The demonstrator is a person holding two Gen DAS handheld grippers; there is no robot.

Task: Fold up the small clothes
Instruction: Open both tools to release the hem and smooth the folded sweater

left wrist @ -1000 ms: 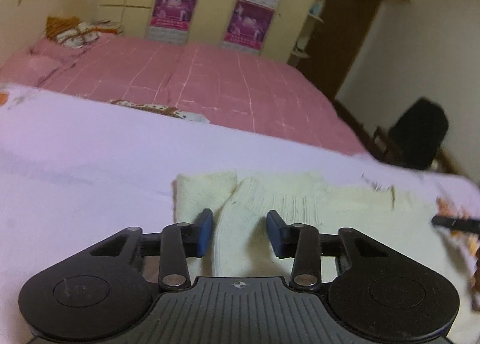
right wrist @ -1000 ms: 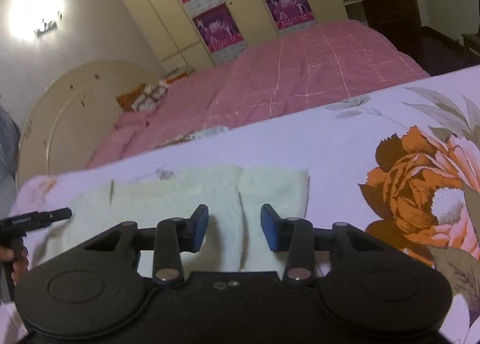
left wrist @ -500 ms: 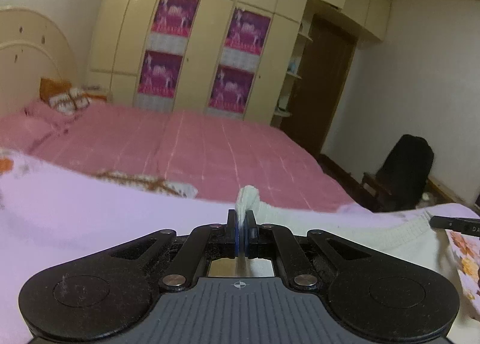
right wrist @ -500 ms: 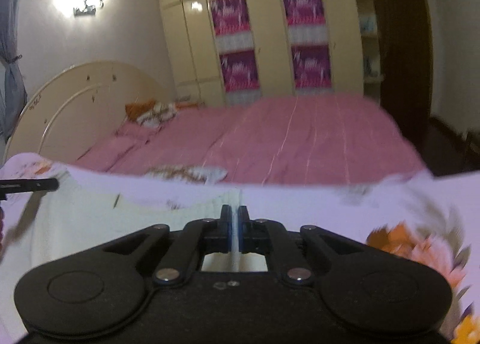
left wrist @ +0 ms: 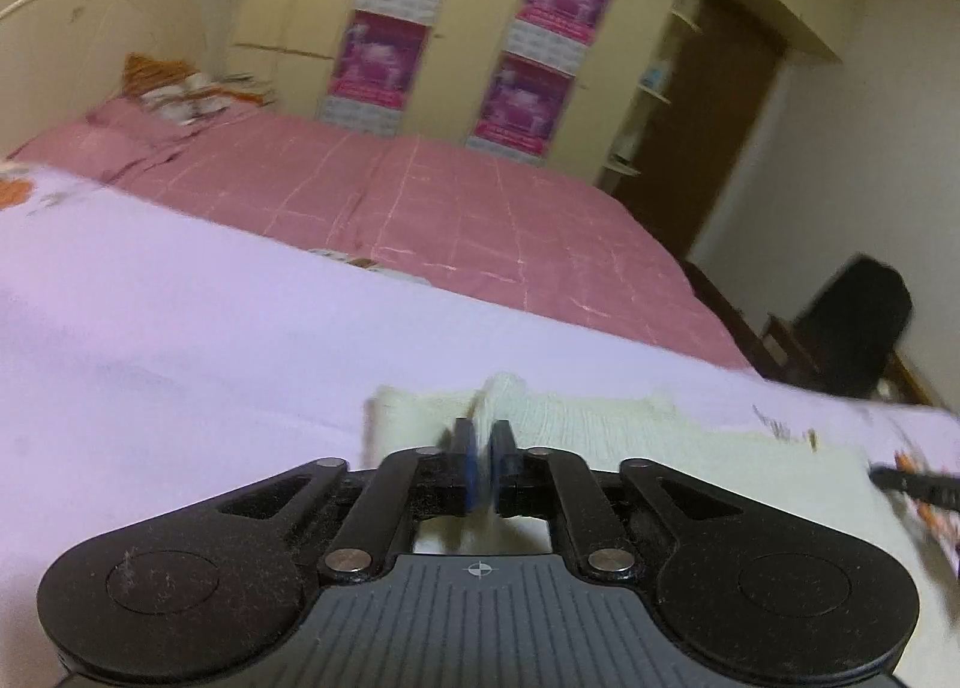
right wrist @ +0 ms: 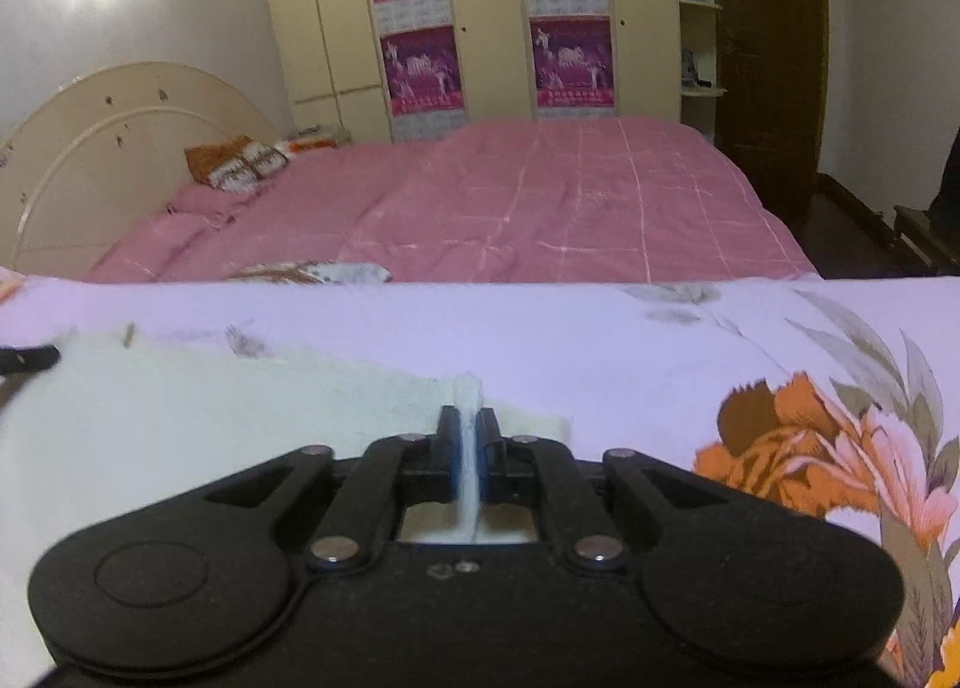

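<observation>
My left gripper [left wrist: 485, 451] and right gripper [right wrist: 467, 436] each pinched a fold of the cream garment [right wrist: 240, 412]; my left jaws had just eased slightly. It lay flat, long axis between them.

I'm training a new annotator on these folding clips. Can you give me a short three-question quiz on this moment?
1. True or false: the right gripper is shut on a fold of the cream knit garment.
2. What lies under the garment? A) bare wood B) a lilac floral sheet C) the pink bedspread
3. Fill in: the left gripper pinches a raised ridge of the ____.

Key: 1 true; 2 B; 3 cream knit garment. The left gripper's jaws have just opened slightly, with cloth between them.
</observation>
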